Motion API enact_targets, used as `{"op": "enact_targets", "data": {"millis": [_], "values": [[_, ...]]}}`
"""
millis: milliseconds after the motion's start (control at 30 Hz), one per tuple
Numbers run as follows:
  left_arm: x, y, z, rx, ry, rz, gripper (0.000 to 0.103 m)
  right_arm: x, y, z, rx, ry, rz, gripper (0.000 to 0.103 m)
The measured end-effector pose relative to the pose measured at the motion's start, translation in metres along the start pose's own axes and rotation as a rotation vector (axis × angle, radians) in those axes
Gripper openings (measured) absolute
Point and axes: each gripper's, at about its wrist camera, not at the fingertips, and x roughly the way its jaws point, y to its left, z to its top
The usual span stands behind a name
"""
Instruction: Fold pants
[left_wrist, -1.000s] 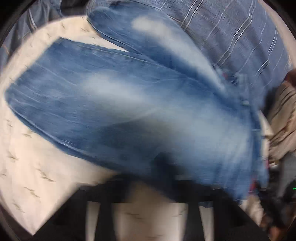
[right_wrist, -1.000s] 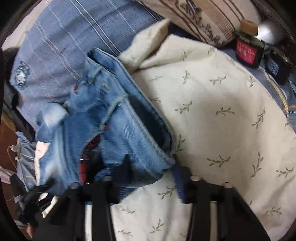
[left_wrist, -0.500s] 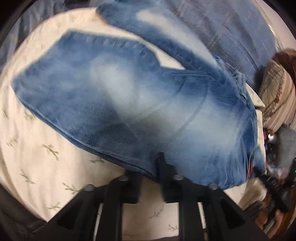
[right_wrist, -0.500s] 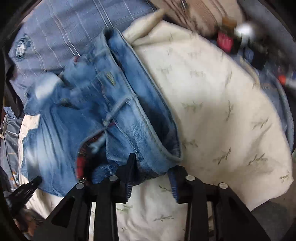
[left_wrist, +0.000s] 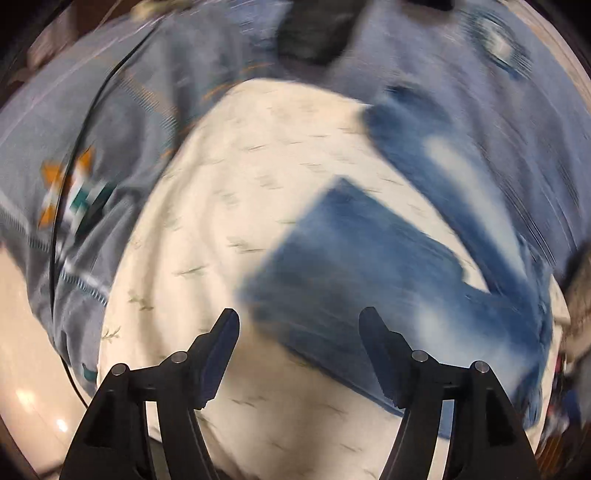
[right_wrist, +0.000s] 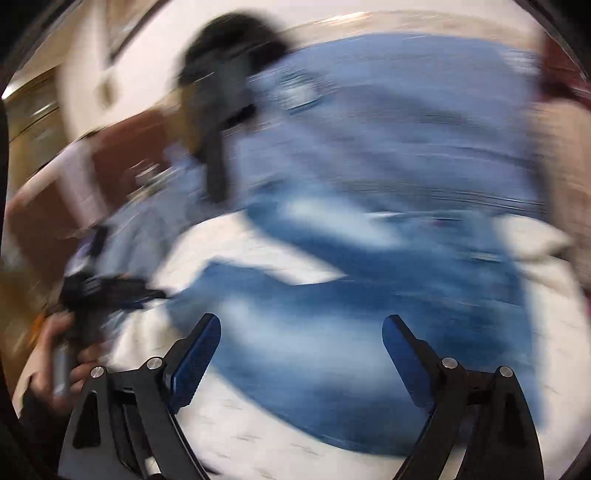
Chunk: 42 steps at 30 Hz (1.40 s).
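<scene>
Lying beyond open left claw (left_wrist: 298, 326): jeans (left_wrist: 388, 280)

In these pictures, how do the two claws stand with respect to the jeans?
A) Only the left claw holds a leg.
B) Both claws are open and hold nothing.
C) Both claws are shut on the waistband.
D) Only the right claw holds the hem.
B: the left claw and the right claw both have their fingers spread wide, and the jeans lie flat on the cream blanket, gripped by neither.

The left gripper (left_wrist: 297, 325) hangs with jaws spread wide and empty above a cream leaf-print blanket (left_wrist: 229, 229); blurred blue jeans (left_wrist: 388, 269) lie toward three o'clock.
</scene>
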Motion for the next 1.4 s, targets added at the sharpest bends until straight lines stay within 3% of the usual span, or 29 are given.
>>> {"op": "enact_targets", "data": {"millis": [100, 233, 267, 333, 367, 433, 467, 533, 567, 600, 700, 767, 833, 867, 900, 967, 1033, 1100, 1233, 1267, 1400], "values": [[0.028, 0.021, -0.01, -0.114, 0.09, -0.071, 0.066, 0.062, 0.036, -0.002, -0.088, 0.127, 0.088, 0.09], [0.07, 0.027, 0.002, -0.186, 0.124, -0.082, 0.065, 0.123, 0.078, -0.025, -0.133, 0.267, 0.15, 0.083], [0.074, 0.019, 0.009, -0.168, 0.102, -0.06, 0.063, 0.136, 0.084, -0.031, -0.145, 0.294, 0.143, 0.076], [0.078, 0.008, 0.013, -0.127, 0.082, -0.05, 0.034, 0.152, 0.094, -0.041, -0.173, 0.32, 0.088, 0.061], [0.082, 0.002, 0.012, -0.101, 0.088, -0.027, 0.01, 0.157, 0.096, -0.046, -0.191, 0.317, 0.022, 0.046], [0.082, 0.003, 0.006, -0.11, 0.088, -0.024, 0.009, 0.15, 0.097, -0.044, -0.187, 0.299, 0.01, 0.029], [0.077, 0.006, 0.004, -0.121, 0.068, -0.029, 0.008, 0.143, 0.096, -0.043, -0.165, 0.295, 0.031, 0.012], [0.059, 0.015, -0.003, -0.144, 0.003, -0.032, 0.008, 0.124, 0.094, -0.04, -0.142, 0.254, 0.067, 0.01], [0.051, 0.017, -0.008, -0.148, -0.05, 0.002, 0.007, 0.118, 0.093, -0.042, -0.132, 0.248, 0.093, 0.01], [0.053, 0.018, -0.01, -0.152, -0.048, 0.024, 0.007, 0.116, 0.095, -0.044, -0.128, 0.26, 0.112, 0.01], [0.082, 0.018, -0.012, -0.175, 0.059, 0.101, 0.013, 0.135, 0.098, -0.063, -0.142, 0.323, 0.099, 0.015], [0.083, 0.016, -0.009, -0.178, 0.072, 0.086, 0.013, 0.135, 0.091, -0.067, -0.081, 0.316, 0.126, 0.017], [0.064, 0.008, -0.008, -0.154, -0.038, 0.064, 0.016, 0.125, 0.084, -0.059, -0.009, 0.298, 0.185, 0.042], [0.053, 0.004, -0.009, -0.144, -0.095, 0.064, 0.025, 0.115, 0.079, -0.052, 0.028, 0.273, 0.209, 0.067], [0.041, -0.002, -0.01, -0.134, -0.167, 0.08, 0.038, 0.108, 0.074, -0.044, 0.046, 0.236, 0.209, 0.076], [0.02, -0.015, -0.012, -0.115, -0.255, 0.125, 0.054, 0.086, 0.063, -0.026, 0.057, 0.16, 0.186, 0.077], [0.006, -0.026, -0.011, -0.104, -0.291, 0.126, 0.056, 0.077, 0.05, -0.013, 0.071, 0.138, 0.179, 0.078], [-0.002, -0.049, 0.004, -0.074, -0.317, 0.107, 0.066, 0.082, 0.035, 0.004, 0.062, 0.142, 0.158, 0.079], [0.007, -0.09, 0.061, -0.012, -0.249, 0.004, 0.071, 0.118, 0.012, 0.038, 0.034, 0.184, 0.089, 0.082], [0.024, -0.105, 0.087, -0.003, -0.207, -0.065, 0.075, 0.131, 0.004, 0.049, 0.045, 0.203, 0.073, 0.082], [0.088, -0.127, 0.149, 0.014, -0.127, -0.212, 0.074, 0.174, -0.019, 0.077, 0.074, 0.252, 0.033, 0.082]]}}
